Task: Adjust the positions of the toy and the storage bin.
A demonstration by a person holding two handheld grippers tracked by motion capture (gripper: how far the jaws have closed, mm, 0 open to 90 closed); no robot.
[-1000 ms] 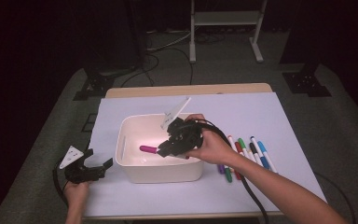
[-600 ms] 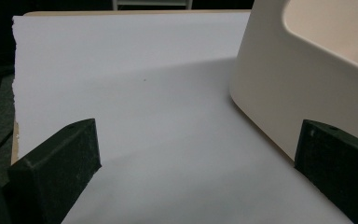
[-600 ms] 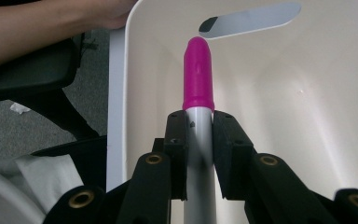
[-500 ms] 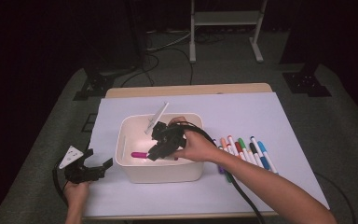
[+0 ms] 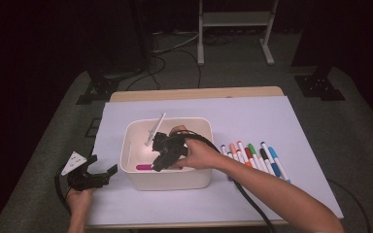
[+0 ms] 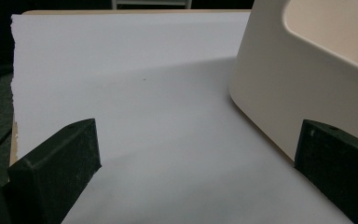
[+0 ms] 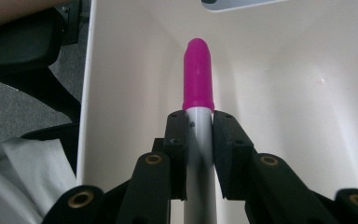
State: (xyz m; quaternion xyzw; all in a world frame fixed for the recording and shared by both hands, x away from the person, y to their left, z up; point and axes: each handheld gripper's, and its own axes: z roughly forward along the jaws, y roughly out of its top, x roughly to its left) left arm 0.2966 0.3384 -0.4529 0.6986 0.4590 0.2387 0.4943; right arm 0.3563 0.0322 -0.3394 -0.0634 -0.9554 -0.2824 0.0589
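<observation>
A white bin (image 5: 199,177) stands mid-table on white paper. My right gripper (image 5: 155,164) reaches down into it, shut on a marker with a grey barrel and magenta cap (image 5: 144,167). The capped end points at the bin's left wall, low inside. In the right gripper view the jaws of my right gripper (image 7: 198,135) clamp the barrel just behind the magenta cap (image 7: 198,74). Left of the bin, my left gripper (image 5: 91,177) rests low over the paper, open with nothing between its jaws. The left gripper view has my left gripper (image 6: 196,163) spread wide, with the bin's outer wall (image 6: 289,93) at right.
Several coloured markers (image 5: 252,158) lie in a row on the paper right of the bin. The white paper (image 5: 252,121) covers most of the wooden table. The right gripper's cable (image 5: 243,194) trails toward the front edge. Dark floor with cables and stand legs lies beyond.
My right gripper has moved left and down into the bin with the magenta marker still in it. The left gripper has stayed put.
</observation>
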